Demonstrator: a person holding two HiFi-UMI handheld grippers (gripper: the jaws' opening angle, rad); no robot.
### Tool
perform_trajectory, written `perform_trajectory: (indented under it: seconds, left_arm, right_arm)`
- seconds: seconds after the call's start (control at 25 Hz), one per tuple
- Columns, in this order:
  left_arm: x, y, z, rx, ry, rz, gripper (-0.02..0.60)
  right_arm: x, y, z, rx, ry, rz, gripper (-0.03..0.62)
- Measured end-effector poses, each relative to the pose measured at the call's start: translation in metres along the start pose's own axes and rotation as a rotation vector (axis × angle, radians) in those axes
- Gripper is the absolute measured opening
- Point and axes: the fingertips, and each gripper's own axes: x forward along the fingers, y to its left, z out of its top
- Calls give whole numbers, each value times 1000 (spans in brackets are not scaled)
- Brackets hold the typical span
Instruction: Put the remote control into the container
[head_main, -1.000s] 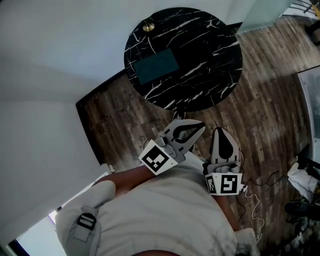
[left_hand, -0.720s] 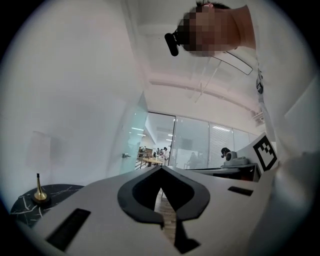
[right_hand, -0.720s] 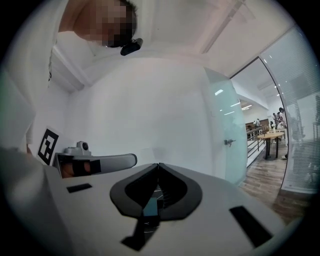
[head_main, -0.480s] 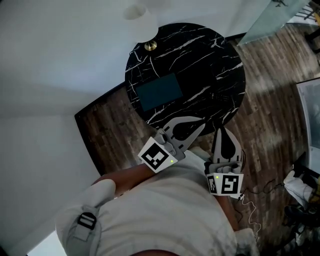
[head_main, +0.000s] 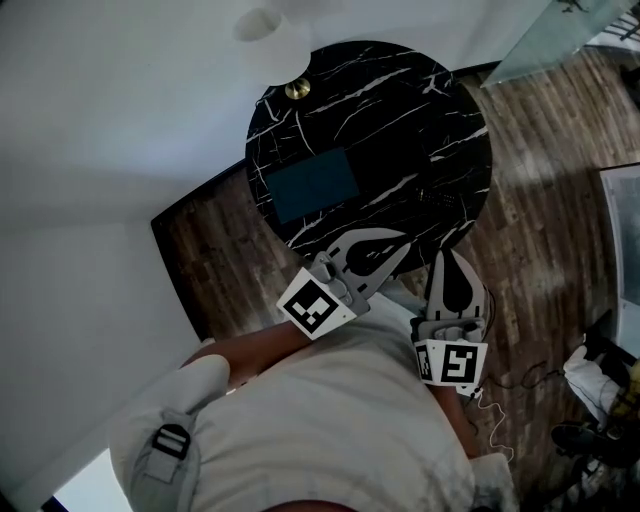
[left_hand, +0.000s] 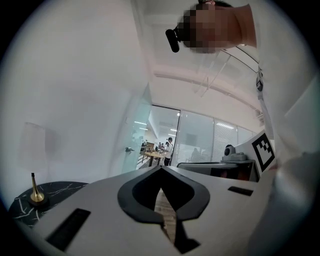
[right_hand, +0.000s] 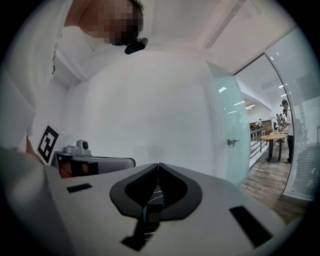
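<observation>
Head view puts me standing back from the round black marble table (head_main: 400, 90), both tools held low in front of my body, short of its near edge. The left gripper (head_main: 400, 243) has its jaws brought together with nothing between them; in the left gripper view only floor shows through the opening behind the tips. The right gripper (head_main: 447, 258) is likewise closed and empty.

The remote control (head_main: 438, 192) lies, as far as I can make out (it is dark on dark stone, so I read it as a faint shape), on the right part of the tabletop, well apart from the teal container (head_main: 315, 185) on the left part. A small brass stand (head_main: 297, 90) sits at the far rim.

I judge this as the approach, with no grasp begun. Next I would part the right jaws, reach out over the table to the remote, and line the pads up across its narrow width before closing.
</observation>
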Motion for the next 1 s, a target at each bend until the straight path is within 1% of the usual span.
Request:
perform_trajectory:
  seconds: [0.08,0.16,0.24,0.32,0.48,0.52,0.6,0.72,0.84,1.0]
  left_arm:
    - [8,2,-3,-5,11,13,6]
    - [15,5,-12,1,40,18,8]
    - [24,8,-29,8,89,11,6]
    - [31,15,-51,-3,136,9,6]
    - [44,32,-101,-25,196,32,6]
    - [46,36,-114,-46,209,39,6]
    - [50,46,-139,-93,241,47,6]
    - [56,60,-173,-124,313,48,6]
    - [63,73,-204,-127,351,45,8]
    - [69,83,-233,-119,407,36,6]
  right_arm:
    - [4,-7,1,-29,6,33,9]
    - [11,-11,-3,-81,24,72,9]
    - [22,-14,-13,-128,60,106,11]
    - [34,-19,-33,-183,121,148,11]
    - [57,-35,-91,-322,288,249,17]
    - [63,-39,-107,-349,332,270,29]
    - [74,-47,-142,-395,416,310,74]
    - [89,-64,-198,-453,533,357,111]
    - [102,-83,-248,-529,657,404,152]
    - [116,-100,-306,-653,794,490,186]
